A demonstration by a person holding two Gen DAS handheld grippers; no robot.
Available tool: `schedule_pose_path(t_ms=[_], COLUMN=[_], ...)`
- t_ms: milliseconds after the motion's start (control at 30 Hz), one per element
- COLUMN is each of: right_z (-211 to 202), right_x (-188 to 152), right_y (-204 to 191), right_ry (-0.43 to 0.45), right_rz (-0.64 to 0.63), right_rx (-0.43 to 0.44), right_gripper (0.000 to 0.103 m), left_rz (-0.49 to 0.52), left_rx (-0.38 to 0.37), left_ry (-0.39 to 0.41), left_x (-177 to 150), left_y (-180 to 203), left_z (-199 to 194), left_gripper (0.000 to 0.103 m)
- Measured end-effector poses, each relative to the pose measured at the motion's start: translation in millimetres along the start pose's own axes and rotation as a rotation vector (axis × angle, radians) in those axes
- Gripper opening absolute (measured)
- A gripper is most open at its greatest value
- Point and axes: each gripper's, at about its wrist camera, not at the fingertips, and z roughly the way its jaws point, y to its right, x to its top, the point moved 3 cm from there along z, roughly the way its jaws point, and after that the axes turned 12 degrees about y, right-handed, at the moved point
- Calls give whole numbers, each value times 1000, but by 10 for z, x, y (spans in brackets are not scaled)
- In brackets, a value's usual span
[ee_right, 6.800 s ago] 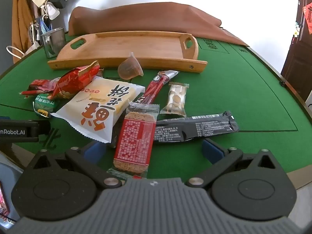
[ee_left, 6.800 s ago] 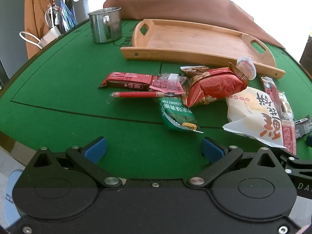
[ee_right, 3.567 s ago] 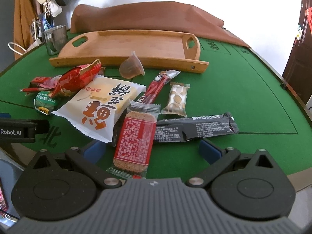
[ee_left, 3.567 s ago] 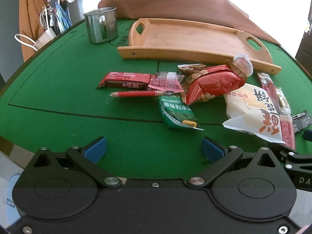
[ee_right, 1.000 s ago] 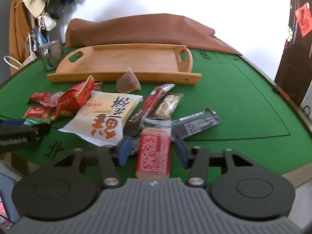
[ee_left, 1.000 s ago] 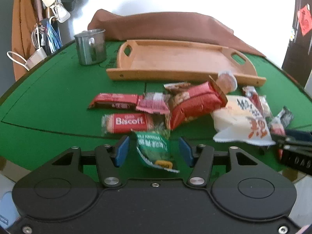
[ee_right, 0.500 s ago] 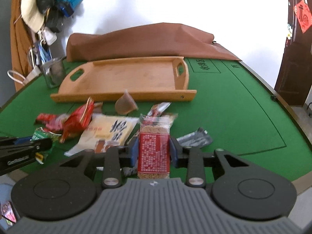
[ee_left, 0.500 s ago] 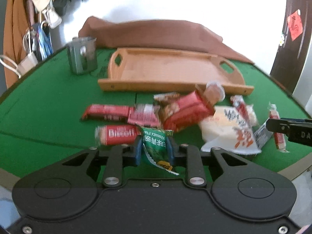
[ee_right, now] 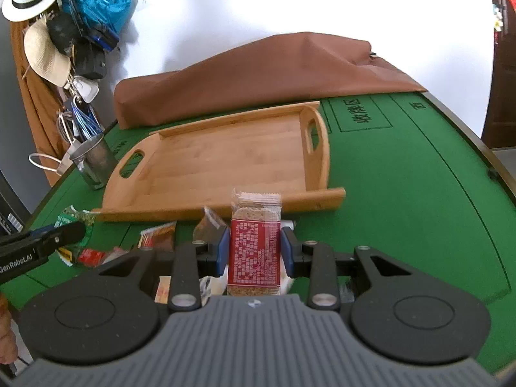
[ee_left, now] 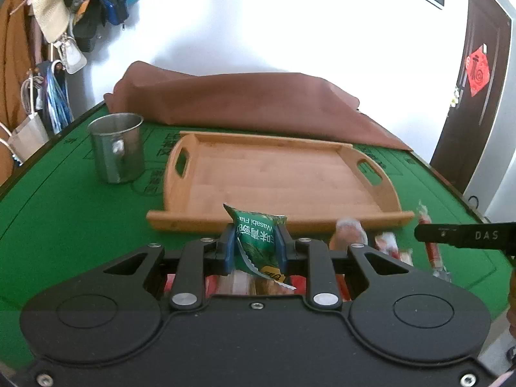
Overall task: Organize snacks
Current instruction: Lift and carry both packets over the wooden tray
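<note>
My left gripper (ee_left: 254,243) is shut on a green wasabi snack packet (ee_left: 256,242) and holds it in the air just before the near rim of the wooden tray (ee_left: 277,174). My right gripper (ee_right: 254,248) is shut on a red cracker bar packet (ee_right: 254,242), lifted before the tray (ee_right: 225,158), whose bottom is bare. Other snack packets (ee_right: 158,240) lie on the green table under and beside both grippers, mostly hidden by them. The right gripper's finger shows at the right of the left wrist view (ee_left: 464,235).
A steel mug (ee_left: 116,151) stands left of the tray. A brown cloth-covered bundle (ee_left: 245,103) lies behind the tray. Hats and bags (ee_right: 58,32) hang at the far left. The green table's edge (ee_right: 477,148) curves on the right.
Both grippers closed on their packets, lifted them off the table and moved forward toward the tray. The snack pile has dropped below both views.
</note>
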Motion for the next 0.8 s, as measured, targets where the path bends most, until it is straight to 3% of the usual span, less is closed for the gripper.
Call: schedule_pose_path(t_ms=[267,500,800], right_z=[561,1040,1631], right_x=[376,592,580], right_y=[30,-87,-171], right_ry=[-81,-141,-226], right_rz=[-9,-59,-92], right_rx=[-7,-38,-79], right_gripper=[38,38,38], left_rz=[-60,-116,-114], left_rx=[-41,-14,48], left_ry=[-96,-225,-293], left_x=[324,372,302], left_y=[-24,-62,-42], left_z=[684,1409,2000], left_gripper=[24,24,24])
